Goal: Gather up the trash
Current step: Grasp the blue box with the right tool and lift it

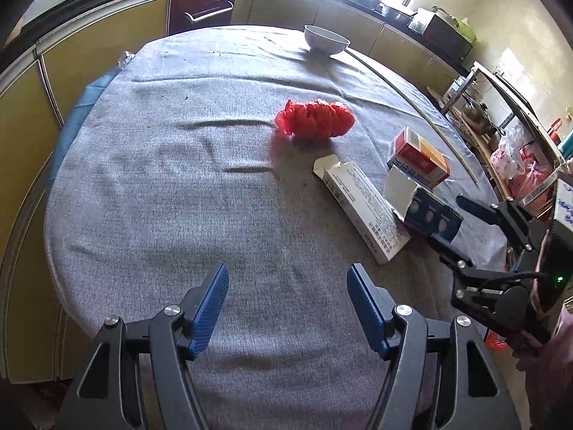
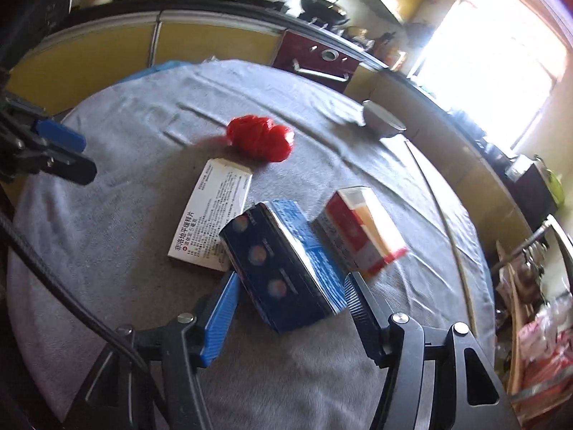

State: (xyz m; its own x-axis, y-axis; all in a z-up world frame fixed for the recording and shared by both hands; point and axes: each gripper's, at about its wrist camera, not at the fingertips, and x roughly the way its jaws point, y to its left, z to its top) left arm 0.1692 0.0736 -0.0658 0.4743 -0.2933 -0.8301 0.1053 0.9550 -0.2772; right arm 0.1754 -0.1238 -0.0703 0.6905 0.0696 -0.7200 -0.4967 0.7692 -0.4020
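At the bottom of the right wrist view, the right gripper [image 2: 292, 288] tilts down, its jaws apart around the dark blue box [image 2: 283, 268] without clearly pressing it. The left gripper [image 1: 288, 279] hovers open and empty over the grey tablecloth [image 1: 161, 197], the crumpled red bag [image 1: 315, 119] lying further up the frame.

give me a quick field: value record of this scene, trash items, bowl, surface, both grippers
surface: round table under a grey cloth
trash: crumpled red plastic bag; long white carton, flat, flap open; dark blue box; red and yellow box
bowl: white bowl at the far edge, upright
left gripper: open, nothing between its fingers, over bare cloth
right gripper: open, fingers on either side of the dark blue box; contact cannot be told
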